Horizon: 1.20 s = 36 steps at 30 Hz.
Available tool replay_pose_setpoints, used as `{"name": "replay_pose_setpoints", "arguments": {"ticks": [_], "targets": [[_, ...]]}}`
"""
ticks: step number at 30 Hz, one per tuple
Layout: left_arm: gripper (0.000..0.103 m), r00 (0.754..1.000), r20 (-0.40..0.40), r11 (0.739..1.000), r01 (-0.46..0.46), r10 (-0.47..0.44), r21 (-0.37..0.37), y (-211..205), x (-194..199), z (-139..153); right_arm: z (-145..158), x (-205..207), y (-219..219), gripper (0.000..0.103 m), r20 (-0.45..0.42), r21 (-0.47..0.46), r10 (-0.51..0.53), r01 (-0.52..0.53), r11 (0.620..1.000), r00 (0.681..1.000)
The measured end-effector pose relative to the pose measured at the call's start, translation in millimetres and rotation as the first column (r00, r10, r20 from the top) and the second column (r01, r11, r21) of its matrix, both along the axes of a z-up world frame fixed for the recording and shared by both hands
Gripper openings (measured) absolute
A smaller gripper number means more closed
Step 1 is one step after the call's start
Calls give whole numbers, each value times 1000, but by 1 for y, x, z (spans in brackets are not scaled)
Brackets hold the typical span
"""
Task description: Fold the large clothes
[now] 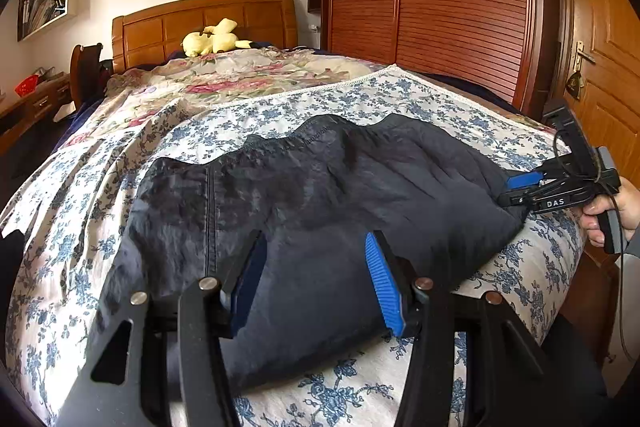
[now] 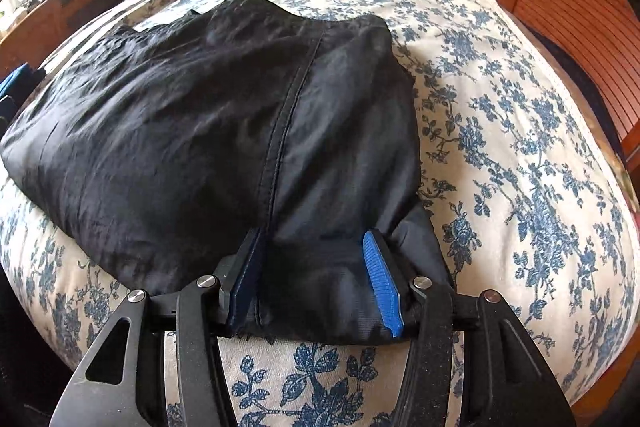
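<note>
A dark navy, thin, crinkled garment (image 2: pixel 192 123) with a stitched seam lies on the bed's blue-flowered white bedspread (image 2: pixel 500 147), already doubled into a thick, uneven bundle. The left tool (image 1: pixel 316 279) stands with its blue pads apart over the bundle's near edge; whether it pinches cloth I cannot tell. The right tool (image 2: pixel 316 275) straddles the bundle's near corner, fabric bunched between its parted pads. Judging by the lumps, smoothing and another fold remain.

Daylight, bright | soft shadows | fisheye edges warped, dark corners
</note>
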<state>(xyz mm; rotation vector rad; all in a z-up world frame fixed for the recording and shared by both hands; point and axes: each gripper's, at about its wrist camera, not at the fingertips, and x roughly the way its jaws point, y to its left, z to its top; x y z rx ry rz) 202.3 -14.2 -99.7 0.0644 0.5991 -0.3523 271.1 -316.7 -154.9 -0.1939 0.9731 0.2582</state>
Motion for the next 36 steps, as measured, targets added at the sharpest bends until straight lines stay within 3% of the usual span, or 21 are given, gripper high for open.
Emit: {"name": "replay_pose_setpoints", "arguments": {"ticks": [3, 8, 13, 19, 29, 30, 34, 36], "targets": [[50, 1000, 16, 1000, 2, -2, 0, -2, -5, 6, 8, -8, -2, 52, 39, -53, -17, 19, 998, 999], [50, 1000, 25, 1000, 0, 0, 6, -5, -16, 12, 17, -18, -19, 52, 88, -46, -52, 56, 997, 995], [51, 999, 28, 1000, -19, 18, 19, -1, -32, 14, 4, -13, -33, 53, 49, -32, -86, 87, 996, 995], [51, 994, 15, 993, -110, 109, 32, 26, -53, 14, -10, -7, -41, 65, 5, 22, -97, 97, 995, 995], [50, 961, -31, 960, -275, 276, 48, 97, -44, 6, -17, -6, -51, 67, -5, 85, -51, 51, 995, 999], [50, 955, -44, 955, -292, 294, 47, 105, -42, 2, -17, -7, -51, 64, -1, 92, -47, 47, 995, 999], [50, 933, -107, 939, -342, 343, 31, 130, -31, -18, -18, -13, -45, 36, 21, 126, 8, -11, 992, 1000], [50, 927, -137, 936, -351, 350, 23, 134, -25, -29, -17, -14, -42, 28, 29, 125, 20, -23, 992, 999]]}}
